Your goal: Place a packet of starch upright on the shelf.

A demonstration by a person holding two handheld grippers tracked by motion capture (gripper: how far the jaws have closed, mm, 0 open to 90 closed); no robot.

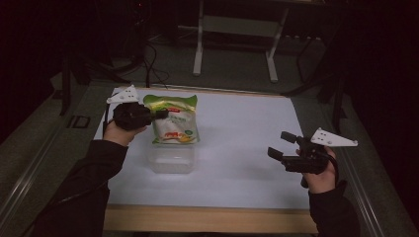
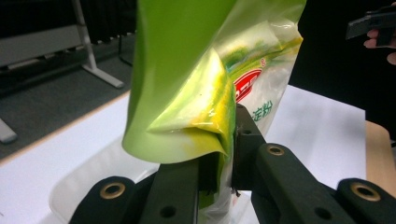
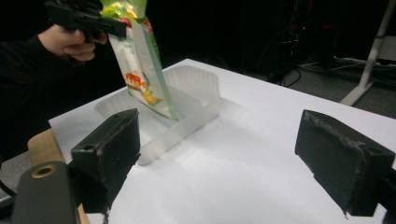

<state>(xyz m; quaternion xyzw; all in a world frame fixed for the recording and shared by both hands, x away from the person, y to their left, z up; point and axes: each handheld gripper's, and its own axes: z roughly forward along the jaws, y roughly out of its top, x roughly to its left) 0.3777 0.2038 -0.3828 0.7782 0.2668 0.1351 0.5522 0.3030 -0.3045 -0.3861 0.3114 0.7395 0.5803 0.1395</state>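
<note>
A green and white snack bag (image 1: 173, 121) hangs upright from my left gripper (image 1: 162, 114), which is shut on its side edge. In the left gripper view the jaws pinch the crumpled green film of the bag (image 2: 187, 79) at my left gripper (image 2: 226, 140). Below it stands a clear plastic container (image 1: 171, 160). In the right gripper view the bag (image 3: 142, 70) has its lower end down inside the container (image 3: 196, 81). My right gripper (image 1: 280, 145) stands open at the right of the table, and nothing is between its pads (image 3: 219, 149).
A white sheet covers the table (image 1: 247, 128), and a wooden strip runs along the near edge. Behind the table stand the white legs of a desk frame (image 1: 198, 54) on a grey floor with cables. The surroundings are dark.
</note>
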